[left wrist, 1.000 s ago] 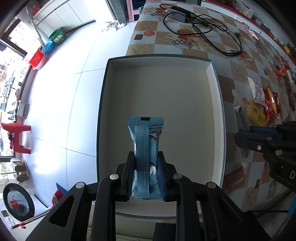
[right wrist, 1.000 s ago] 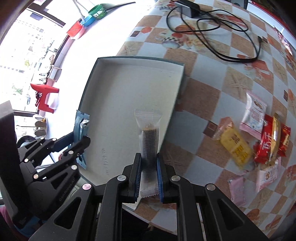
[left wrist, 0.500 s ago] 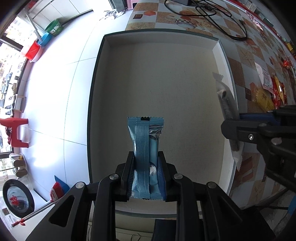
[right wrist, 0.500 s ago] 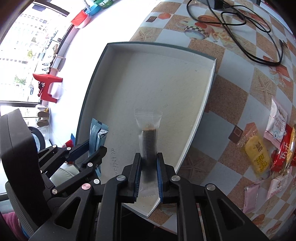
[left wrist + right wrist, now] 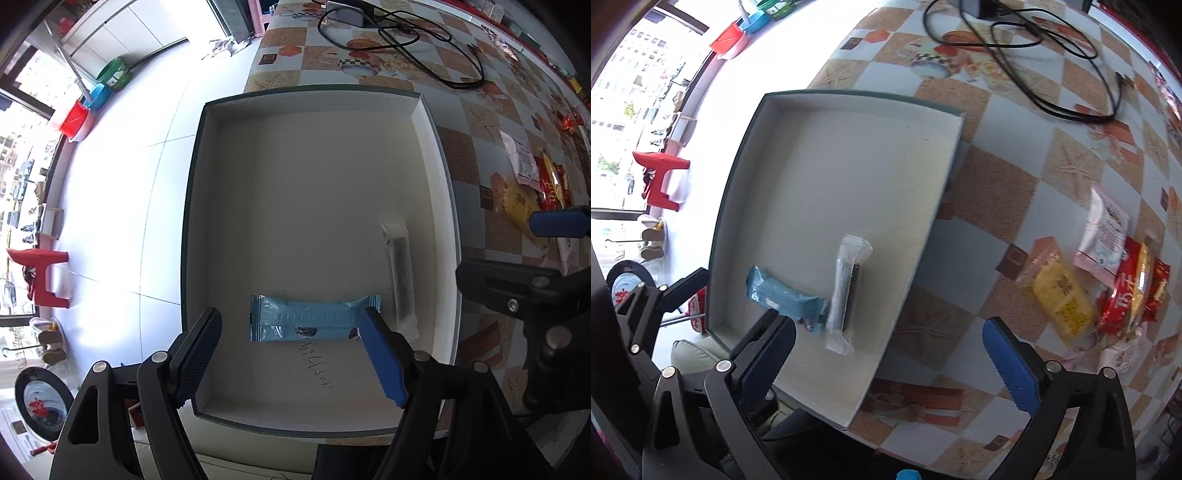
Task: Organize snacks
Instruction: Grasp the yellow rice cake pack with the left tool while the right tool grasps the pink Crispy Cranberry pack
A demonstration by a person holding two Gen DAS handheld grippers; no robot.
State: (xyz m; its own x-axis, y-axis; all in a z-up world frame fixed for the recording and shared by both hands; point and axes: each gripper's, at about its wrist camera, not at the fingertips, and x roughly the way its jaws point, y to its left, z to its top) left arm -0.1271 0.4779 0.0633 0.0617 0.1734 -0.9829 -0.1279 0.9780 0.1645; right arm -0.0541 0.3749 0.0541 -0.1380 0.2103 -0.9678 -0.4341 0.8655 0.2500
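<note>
Both grippers just opened wide, empty: left gripper, right gripper. Blue snack and clear snack lie in box. Loose snack pile on right gripper's side, nearer it.

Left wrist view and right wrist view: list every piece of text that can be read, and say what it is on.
Handwritten marks on the box floor: digits, seen upside down, not surely readable.
Yellow packet: dark characters, blurred, unreadable.
Red packet: white characters, blurred, unreadable.
Pink-white packet: small print, unreadable.
Blue packet: no legible text.
</note>
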